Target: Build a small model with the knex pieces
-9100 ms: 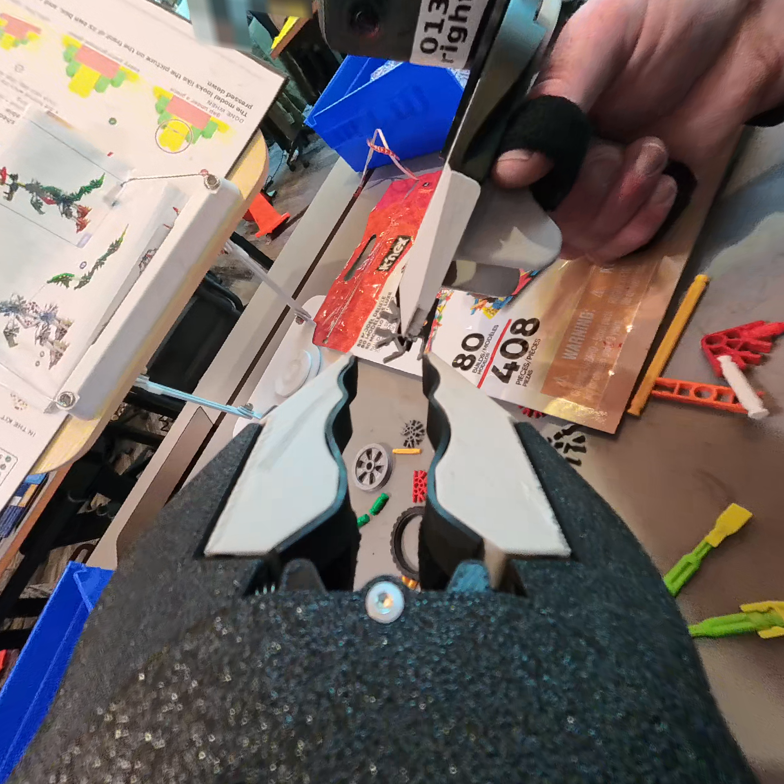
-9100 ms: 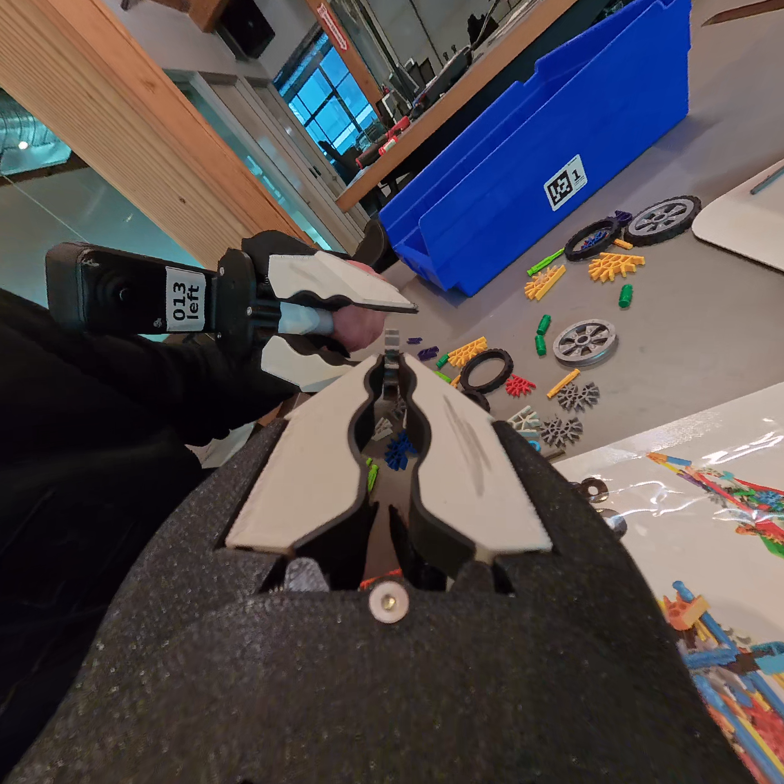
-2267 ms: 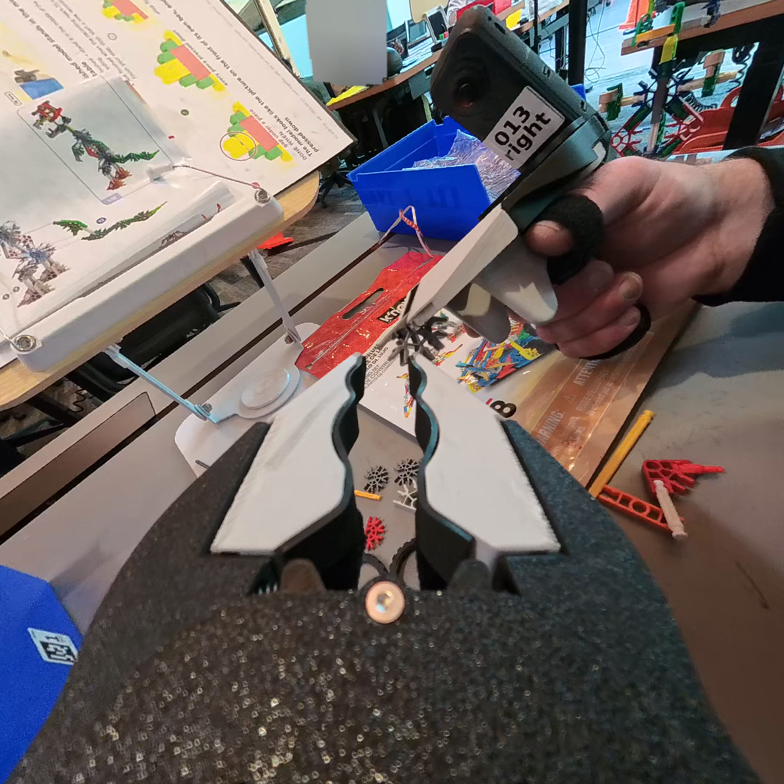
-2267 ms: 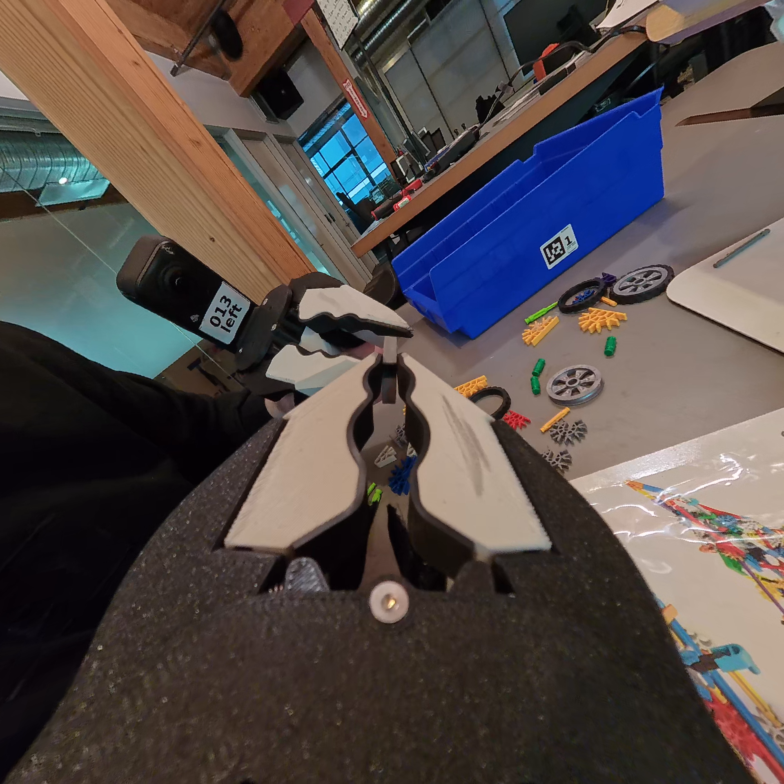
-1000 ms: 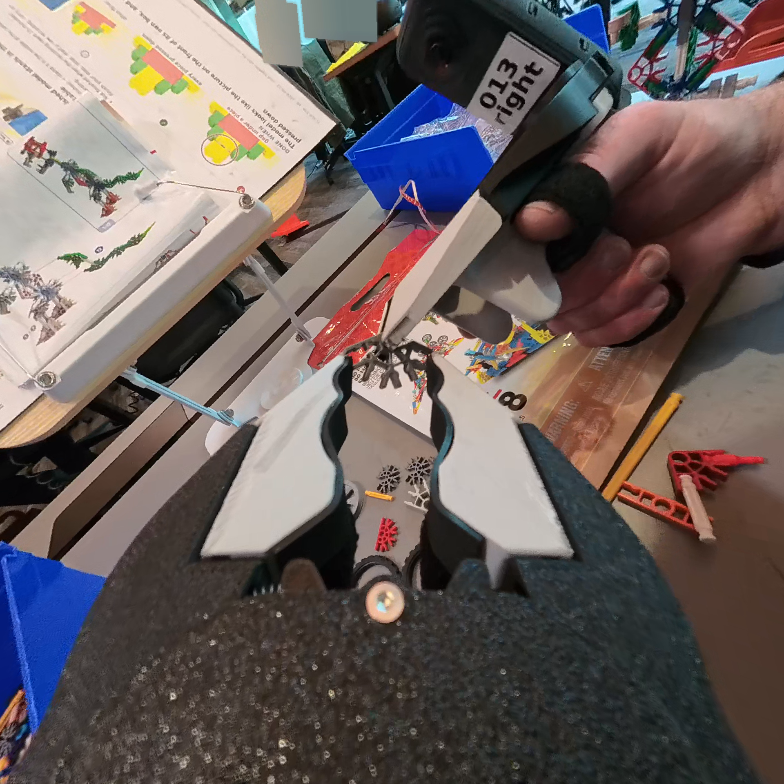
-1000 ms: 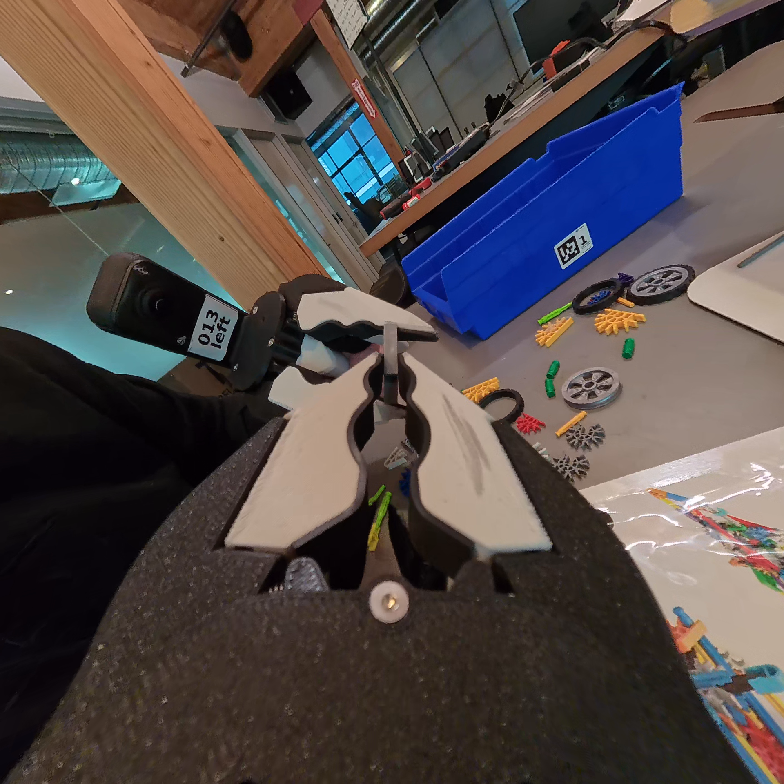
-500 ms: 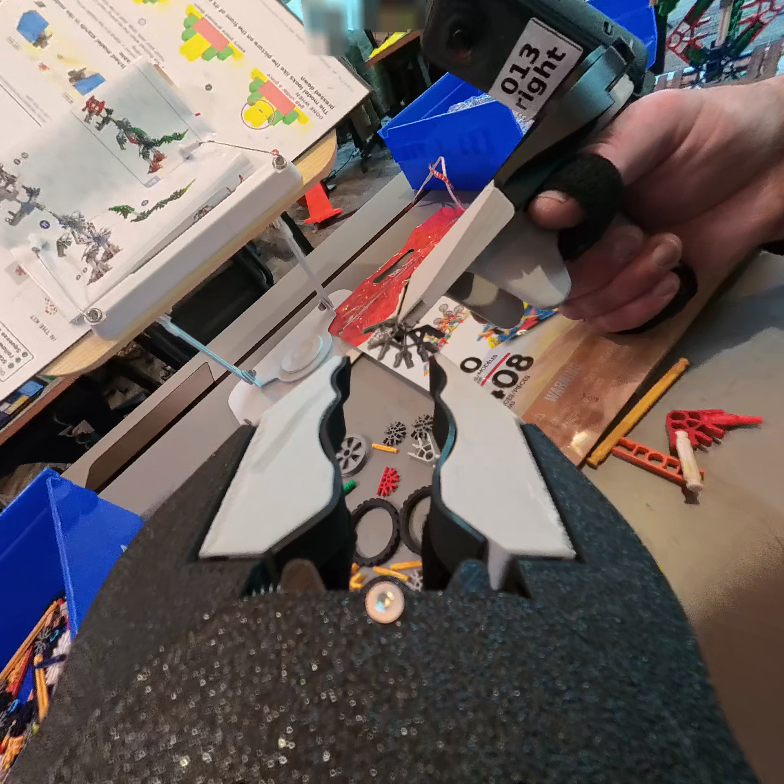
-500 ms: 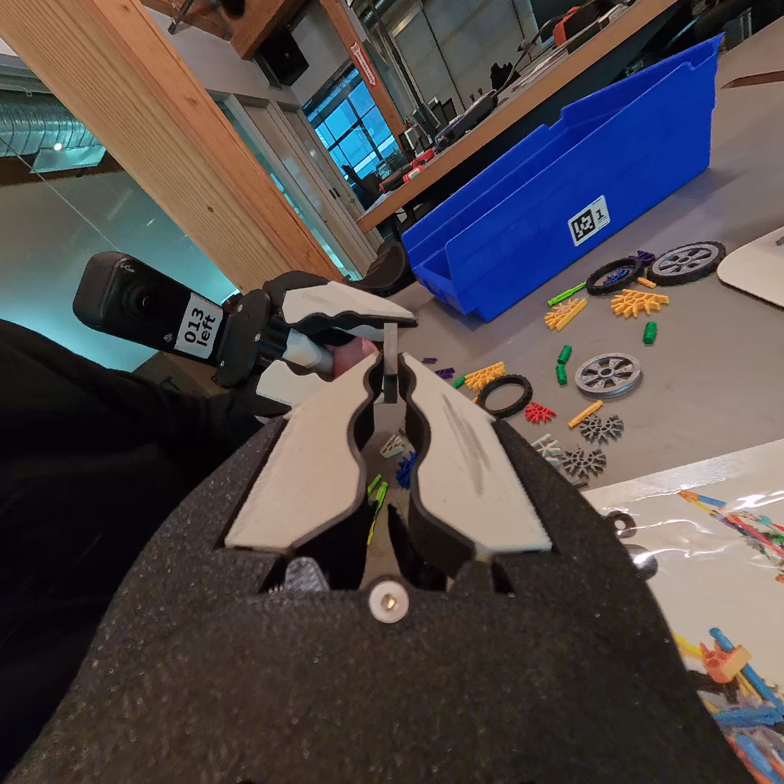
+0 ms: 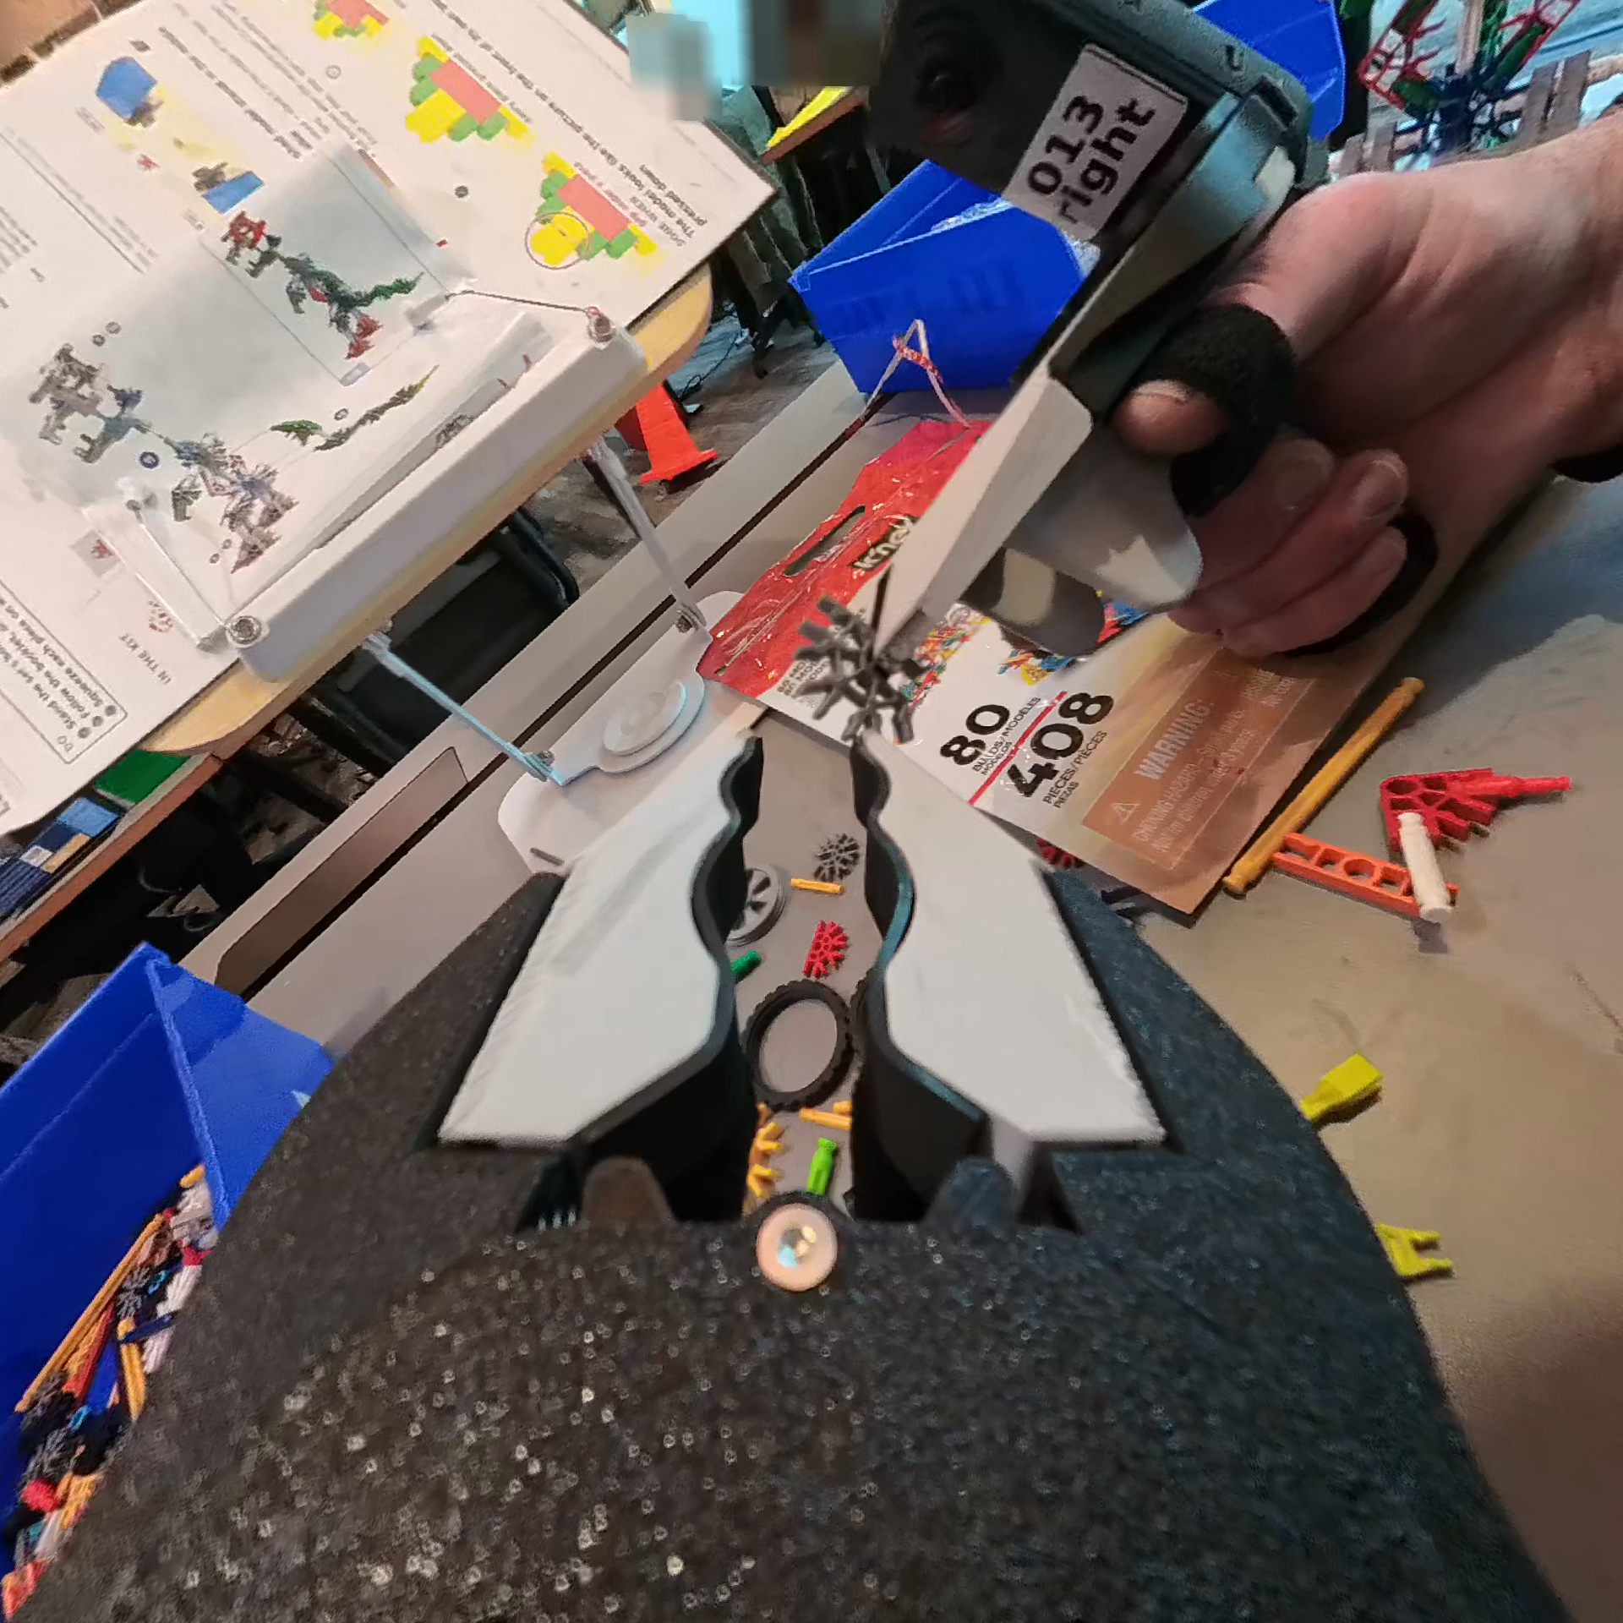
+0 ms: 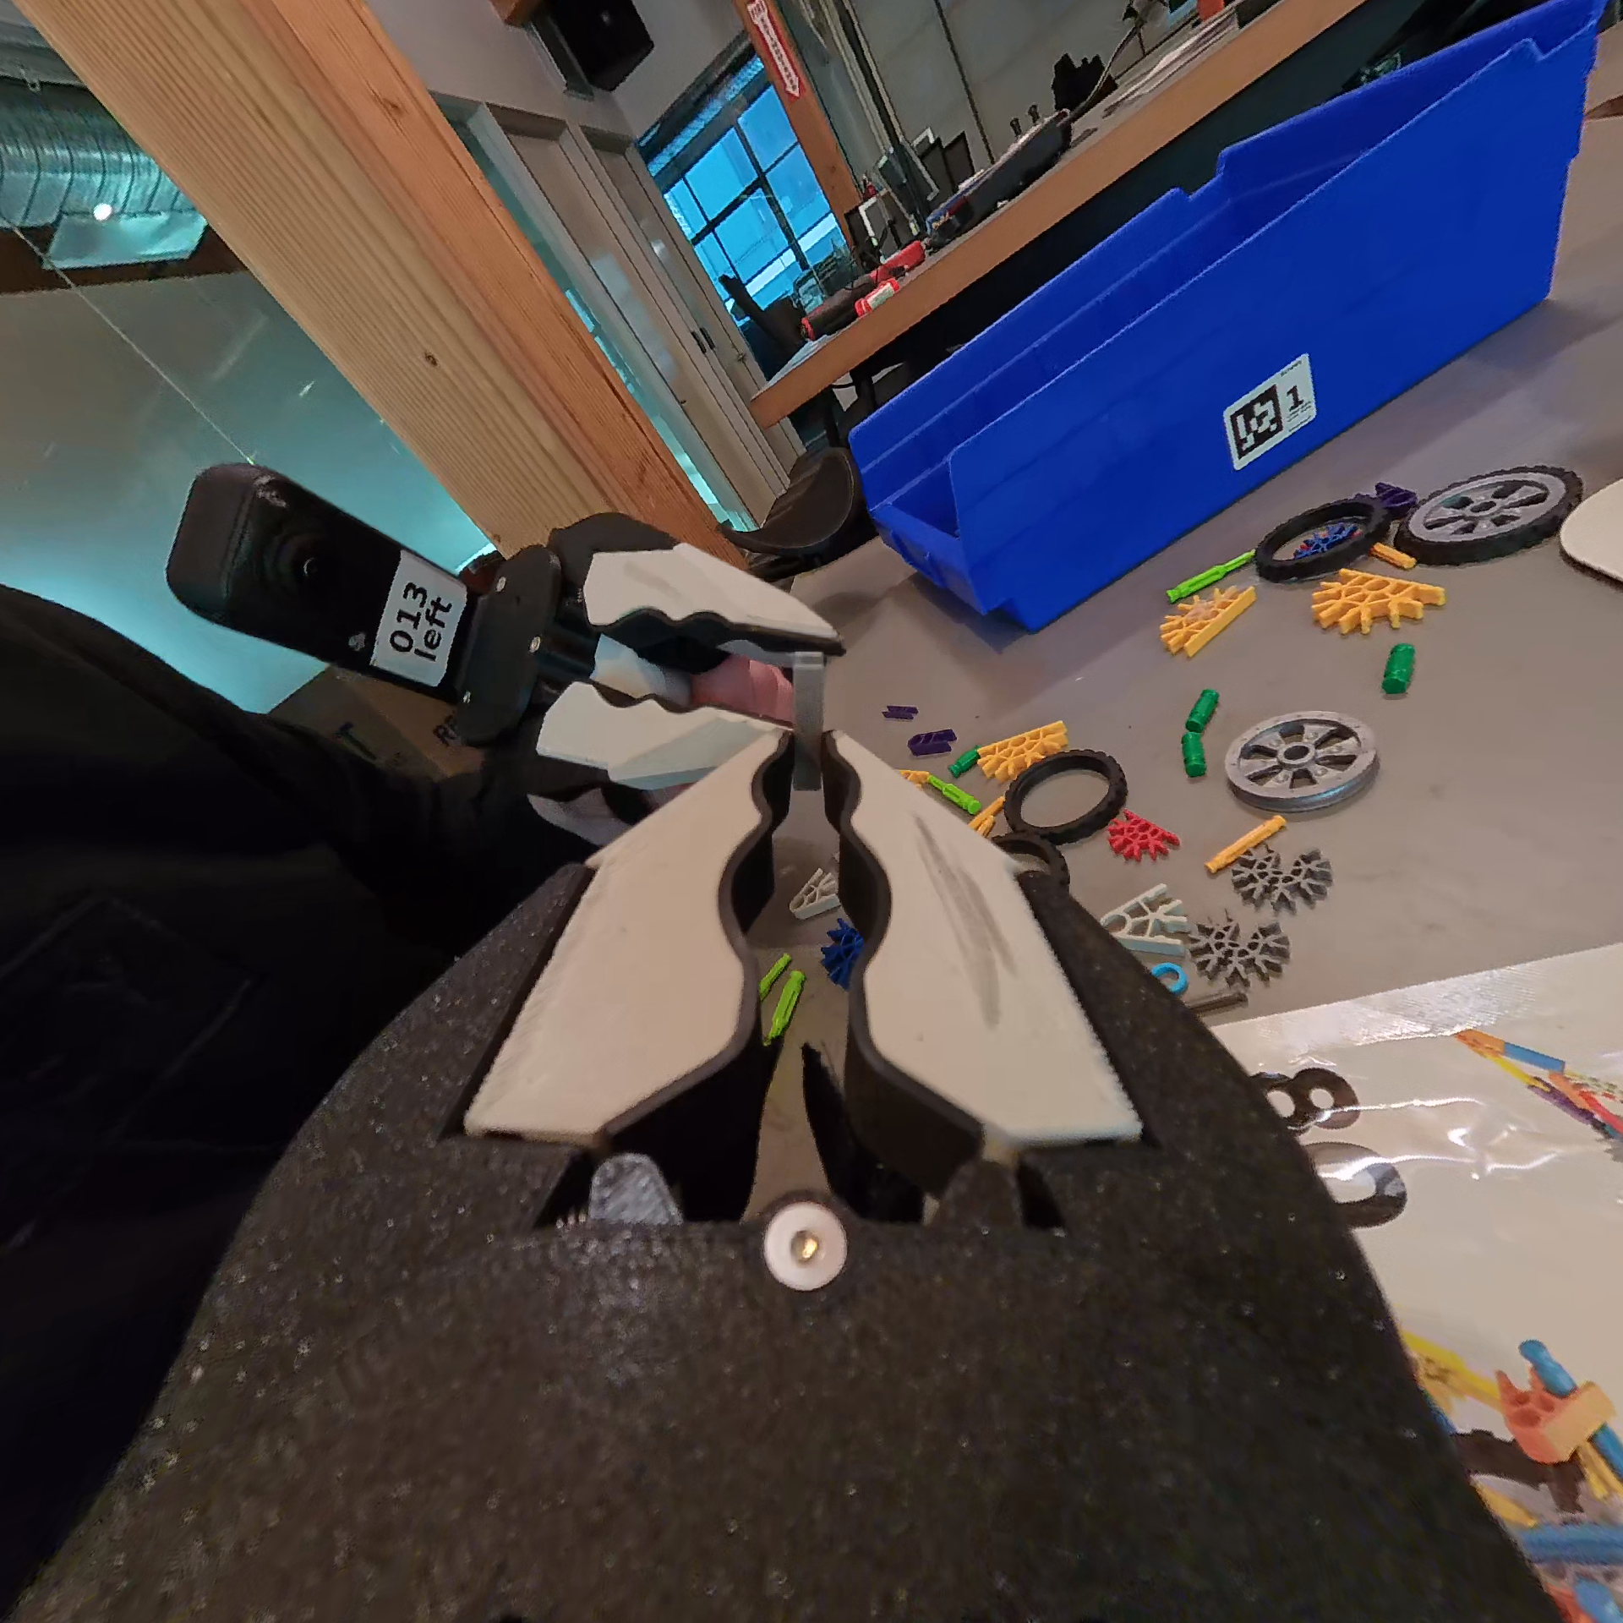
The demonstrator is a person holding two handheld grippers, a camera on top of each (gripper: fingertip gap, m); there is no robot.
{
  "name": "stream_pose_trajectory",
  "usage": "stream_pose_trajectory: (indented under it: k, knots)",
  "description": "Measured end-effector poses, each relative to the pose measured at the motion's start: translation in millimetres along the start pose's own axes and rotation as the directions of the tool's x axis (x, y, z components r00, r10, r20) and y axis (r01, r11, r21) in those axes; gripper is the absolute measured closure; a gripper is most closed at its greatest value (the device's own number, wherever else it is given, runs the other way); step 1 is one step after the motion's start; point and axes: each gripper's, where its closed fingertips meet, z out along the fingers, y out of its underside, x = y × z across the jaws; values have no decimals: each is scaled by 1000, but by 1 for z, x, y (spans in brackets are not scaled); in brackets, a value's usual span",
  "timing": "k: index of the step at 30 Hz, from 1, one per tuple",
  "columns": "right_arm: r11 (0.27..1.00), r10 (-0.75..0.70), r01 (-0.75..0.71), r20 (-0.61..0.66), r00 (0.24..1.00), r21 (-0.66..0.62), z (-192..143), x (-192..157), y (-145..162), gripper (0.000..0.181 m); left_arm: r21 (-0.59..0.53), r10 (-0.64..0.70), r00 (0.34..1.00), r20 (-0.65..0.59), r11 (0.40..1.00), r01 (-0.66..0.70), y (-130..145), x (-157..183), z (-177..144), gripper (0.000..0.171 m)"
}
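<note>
Counter (image 10: 1449, 790) room lies open rightward; right tool (image 10: 804, 746) pinches grey snowflake connectors (image 9: 856, 663), left tool (image 9: 804, 746) gapes empty beside them.

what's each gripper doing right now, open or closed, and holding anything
Left gripper: open, empty, fingertips beside the grey connector piece.
Right gripper: shut on the grey connector piece.

Left gripper (image 9: 804, 746) held up with fingers apart, right gripper (image 10: 804, 746) squeezed almost closed, tips nearly meeting, a hand (image 9: 1396, 421) gripping its handle

Wooden beam (image 10: 369, 263), blue-lit windows (image 10: 746, 220), grey tabletop (image 10: 1449, 843).
</note>
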Motion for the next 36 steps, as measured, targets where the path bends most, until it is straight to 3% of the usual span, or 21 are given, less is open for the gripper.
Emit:
stream_pose_trajectory:
  k: [9,19,29,36]
  knots:
    - [1000,-14,14,2,1000,-13,2,-2,3,177,17,-22,1000,-20,1000,22,3,0,-6,140]
    - [999,-7,7,5,1000,-36,5,-1,8,177,35,-14,999,-38,999,16,3,5,-11,135]
    - [998,-9,10,14,1000,-59,9,-5,13,176,35,18,999,-50,999,-16,5,15,-9,154]
    - [997,-15,17,24,1000,-77,11,-7,17,177,48,12,999,-46,999,-9,7,16,-13,156]
